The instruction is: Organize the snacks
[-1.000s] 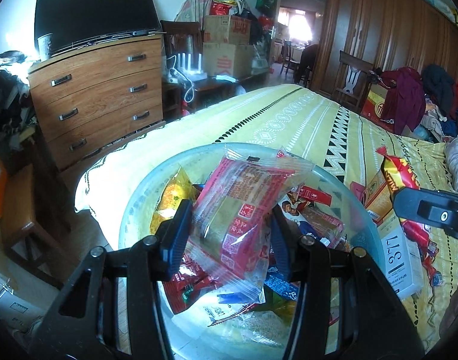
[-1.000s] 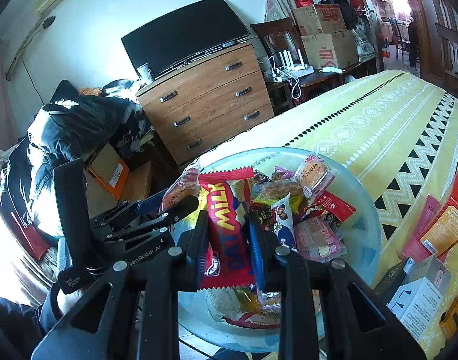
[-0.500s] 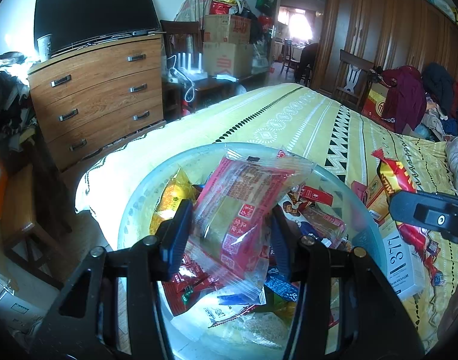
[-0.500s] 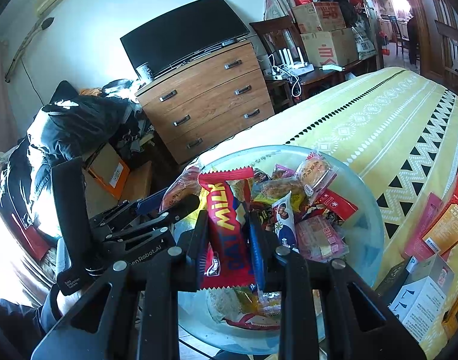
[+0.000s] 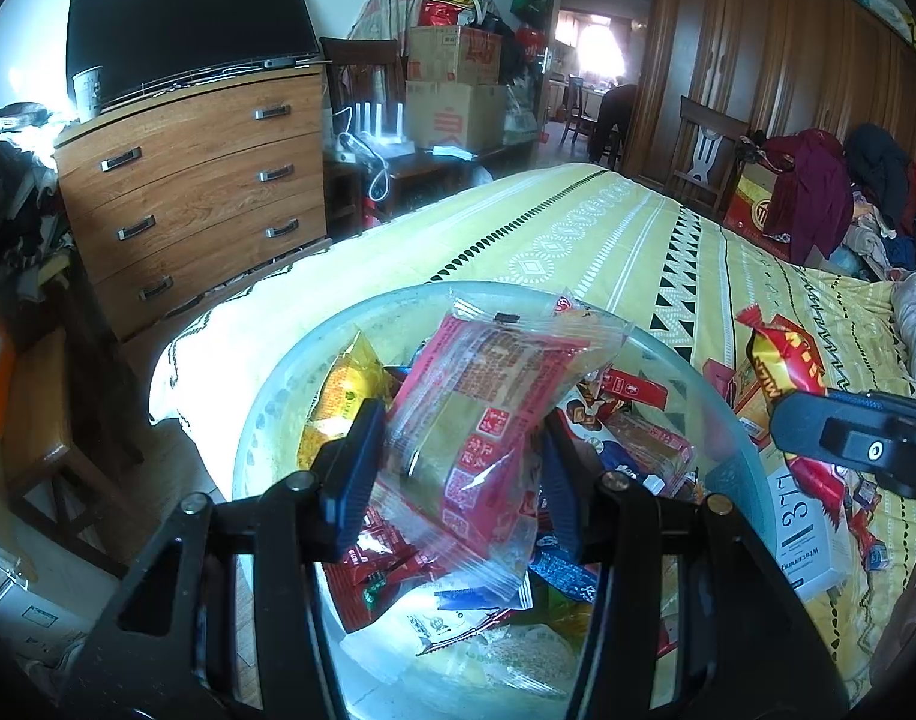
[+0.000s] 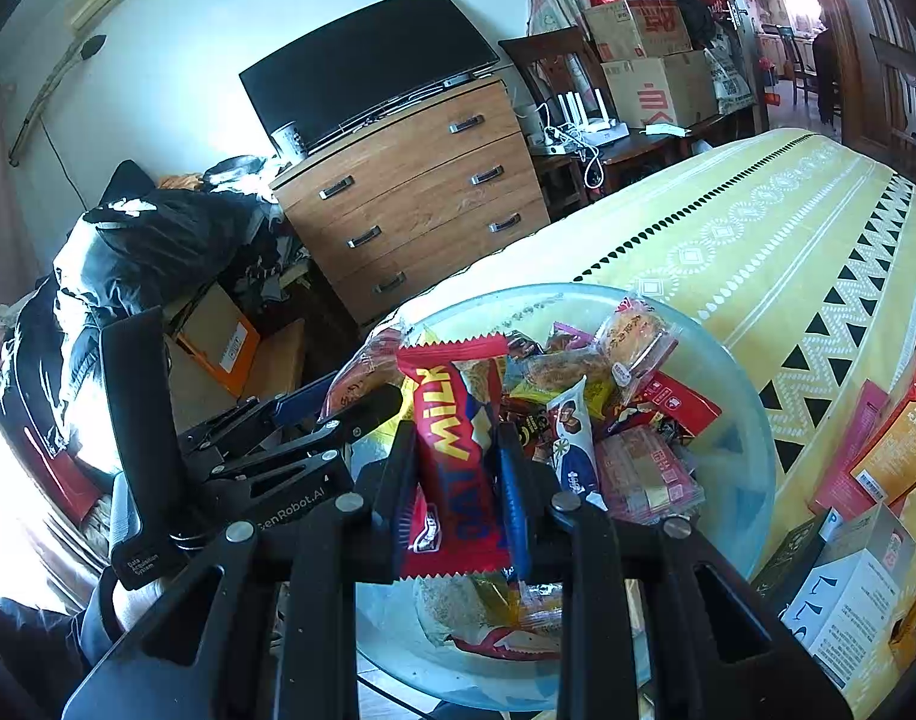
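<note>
Yellow patterned bedspread (image 5: 607, 240) carries my glass bowl (image 5: 266, 420) at its near corner, a dresser (image 6: 410, 198) and TV (image 6: 368, 66) beyond. My left gripper (image 5: 458, 462) pinches a clear-wrapped red pastry pack (image 5: 487, 408) over the heaped bowl, long axis tilting up and right. My right gripper (image 6: 458, 468) is clamped tight on a red bar (image 6: 458, 456) reading "OAT MILK", standing nearly upright. White box (image 6: 847, 588) and flat packets (image 6: 889, 438) lie just beside the bowl's right rim.
</note>
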Motion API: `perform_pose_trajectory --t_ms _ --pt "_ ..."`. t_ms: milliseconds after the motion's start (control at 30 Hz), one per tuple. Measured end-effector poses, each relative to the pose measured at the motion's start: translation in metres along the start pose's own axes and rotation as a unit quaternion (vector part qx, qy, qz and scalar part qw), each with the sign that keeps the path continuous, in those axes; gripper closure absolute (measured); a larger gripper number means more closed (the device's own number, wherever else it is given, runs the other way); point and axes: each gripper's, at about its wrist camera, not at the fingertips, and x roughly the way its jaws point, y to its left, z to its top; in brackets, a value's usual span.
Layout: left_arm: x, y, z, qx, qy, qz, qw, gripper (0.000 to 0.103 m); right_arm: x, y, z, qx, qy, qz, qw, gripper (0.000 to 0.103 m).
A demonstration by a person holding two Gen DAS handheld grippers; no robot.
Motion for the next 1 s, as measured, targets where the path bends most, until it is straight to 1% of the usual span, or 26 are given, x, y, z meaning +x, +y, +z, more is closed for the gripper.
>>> perform_pose_trajectory --t_ms 500,533,667,733,767,833,867,900,933,967,1000 --pt "0.001 -0.001 -0.001 -0.001 0.003 0.000 1.0000 0.052 0.003 -0.002 -0.001 0.004 0.004 -0.002 1.000 0.074" --pt "0.001 -0.001 -0.002 -0.002 0.004 0.001 1.0000 0.052 0.003 -0.002 0.000 0.004 0.004 -0.002 1.000 0.071" --pt "0.003 0.002 -0.003 -0.005 0.007 0.005 0.9999 0.050 0.005 -0.001 -0.001 0.004 0.005 -0.002 1.000 0.069" --pt "0.004 0.004 -0.004 -0.009 0.009 0.011 0.9999 0.050 0.007 -0.002 -0.002 0.006 0.007 0.000 1.000 0.063" --pt "0.005 0.004 -0.004 -0.010 0.009 0.012 0.9998 0.048 0.007 -0.002 -0.003 0.008 0.005 0.000 1.000 0.063" --pt "0.005 0.005 -0.004 -0.013 0.007 0.016 0.9998 0.036 0.007 -0.002 -0.004 0.010 0.005 0.002 1.000 0.060" --pt "0.004 0.005 -0.003 -0.015 0.004 0.020 0.9997 0.024 0.007 -0.002 -0.005 0.009 0.005 0.002 1.000 0.058" --pt "0.002 0.004 -0.003 -0.016 -0.002 0.023 0.9996 0.015 0.006 -0.003 -0.006 0.009 0.003 0.001 1.000 0.054" --pt "0.001 0.004 -0.003 -0.016 -0.007 0.026 0.9995 0.011 0.003 -0.004 -0.009 0.012 0.001 0.001 1.000 0.046" --pt "0.000 0.002 -0.004 -0.016 -0.012 0.028 0.9994 0.008 0.001 -0.006 -0.011 0.016 -0.003 0.001 1.000 0.043" --pt "0.000 0.001 -0.004 -0.016 -0.014 0.028 0.9994 0.007 -0.003 -0.008 -0.014 0.020 -0.007 0.000 1.000 0.042"
